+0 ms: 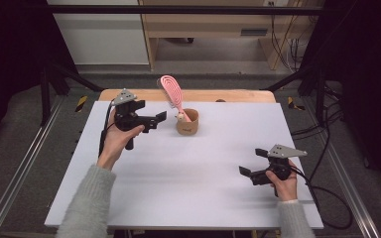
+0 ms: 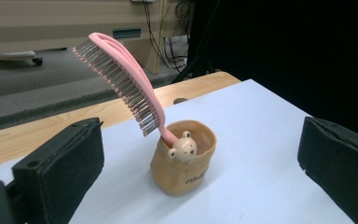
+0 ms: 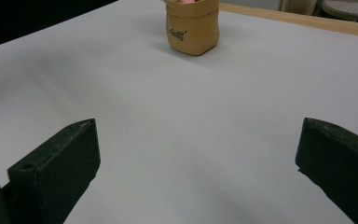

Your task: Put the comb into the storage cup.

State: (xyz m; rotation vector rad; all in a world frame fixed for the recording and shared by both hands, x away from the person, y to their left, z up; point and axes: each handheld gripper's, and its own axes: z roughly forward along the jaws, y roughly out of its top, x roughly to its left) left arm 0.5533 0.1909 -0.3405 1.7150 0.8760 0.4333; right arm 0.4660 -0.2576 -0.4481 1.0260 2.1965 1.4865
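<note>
1. A pink plastic hairbrush with a looped head [image 1: 172,94] stands handle-down in a small tan pouch-like cup with soft sides [image 1: 187,122], near the far middle of the white counter [image 1: 188,188]. The brush leans up and away from the cup, its bristled head well above the rim.
2. In the left gripper view the brush's handle end, shaped like a little bear's head [image 2: 184,148], rests against the cup's [image 2: 182,164] front rim, so the brush [image 2: 119,77] looks only loosely propped.
3. The left hand-held gripper [image 1: 159,119] sits just left of the cup, its jaws spread wide with nothing between them; they touch neither cup nor brush.
4. The right hand-held gripper [image 1: 253,163] rests low at the near right of the counter, well apart from the cup [image 3: 192,28], its jaws likewise wide and empty.
5. My judgement: the brush is already set in the cup and let go, so the placing step seems finished.
6. The next move likely calls for clearing the left hand-held gripper away without knocking the leaning brush or tipping the soft cup.
</note>
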